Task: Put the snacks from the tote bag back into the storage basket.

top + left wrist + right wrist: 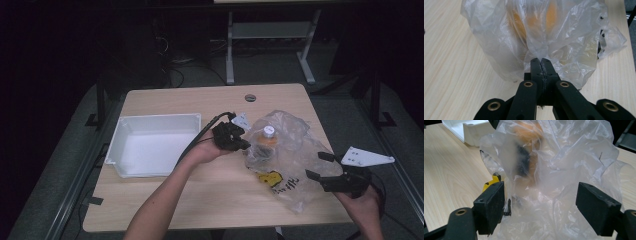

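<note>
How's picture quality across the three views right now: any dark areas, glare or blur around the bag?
High view: the table is evenly lit, the room behind is nearly black, and the plastic bag shows mild sheen. Left gripper view: the closed fingers are sharp; the orange bottle behind the film is soft. Right gripper view: the bag and its contents are hazy and blurred.

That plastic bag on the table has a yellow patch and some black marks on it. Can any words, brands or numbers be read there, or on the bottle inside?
Bag, black print beside the yellow patch: lettering of some kind, too blurred to read.
Bottle, orange band below the white cap: no legible text.
Tray and table: no writing to be seen.
</note>
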